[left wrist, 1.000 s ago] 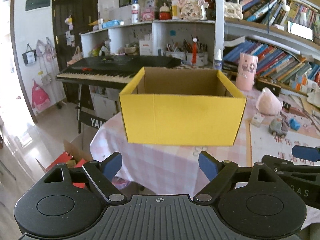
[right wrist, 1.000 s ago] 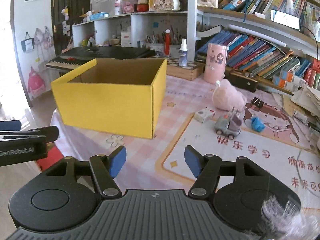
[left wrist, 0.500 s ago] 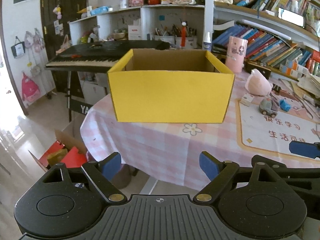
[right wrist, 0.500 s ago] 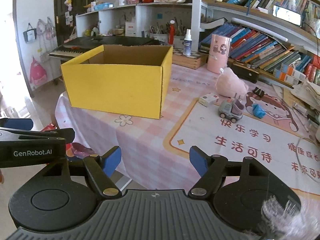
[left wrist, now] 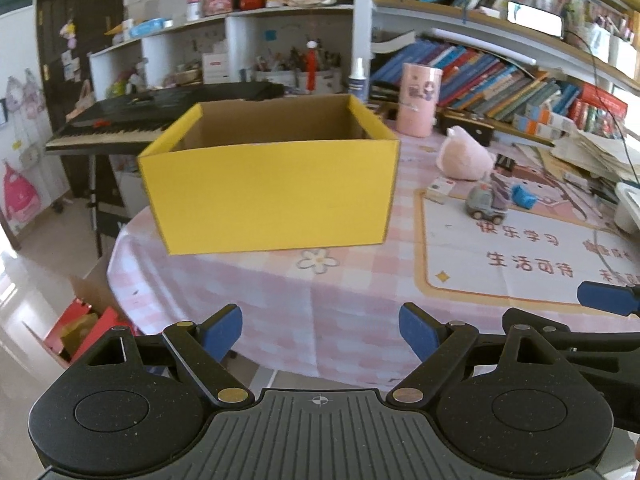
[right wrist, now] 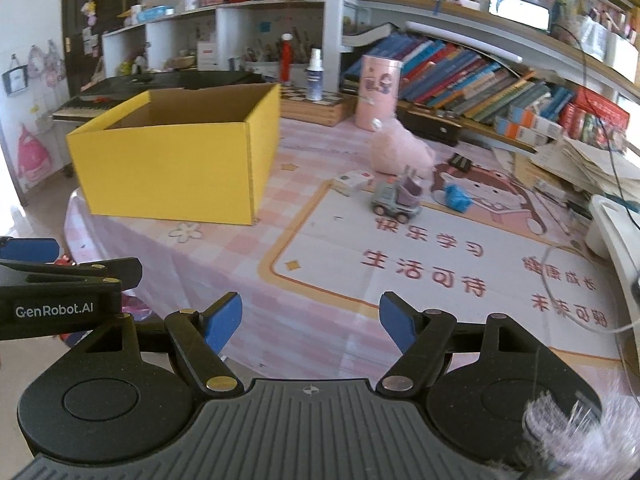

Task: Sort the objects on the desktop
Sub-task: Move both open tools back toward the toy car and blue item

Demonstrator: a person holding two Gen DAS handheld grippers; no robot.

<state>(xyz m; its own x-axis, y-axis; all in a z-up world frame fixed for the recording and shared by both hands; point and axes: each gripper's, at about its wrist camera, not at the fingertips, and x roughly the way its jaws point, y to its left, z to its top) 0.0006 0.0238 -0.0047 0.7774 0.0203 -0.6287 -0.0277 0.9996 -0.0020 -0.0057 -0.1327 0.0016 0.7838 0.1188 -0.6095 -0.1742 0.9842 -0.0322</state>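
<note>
Both tools hang off the near edge of the round table [right wrist: 320,320], well back from everything. The left gripper [left wrist: 320,330] is spread wide with nothing between its blue pads, and the right gripper [right wrist: 310,320] is likewise wide apart and empty. Held this way, I judge they stand at the start of the sort, with no object yet approached. The yellow box [left wrist: 272,184] sits open-topped at 12 o'clock in the left wrist view and at about 10 o'clock in the right wrist view, near the table's left edge. That is probably so that loose items can be dropped in from above. Only bare brown inner walls show, its floor is hidden, and I cannot tell whether anything lies inside. The loose things cluster at 1 o'clock in the right wrist view, well apart from the box, at the far edge of the printed mat [right wrist: 440,272]. They are a pink plush toy [right wrist: 400,152], a small white carton [right wrist: 354,180] just beside it, a grey toy truck [right wrist: 396,200] and a small blue item [right wrist: 456,198]. A pink cylinder [right wrist: 378,92] stands upright behind them near the books. The right tool looks the better placed for the toys.
</note>
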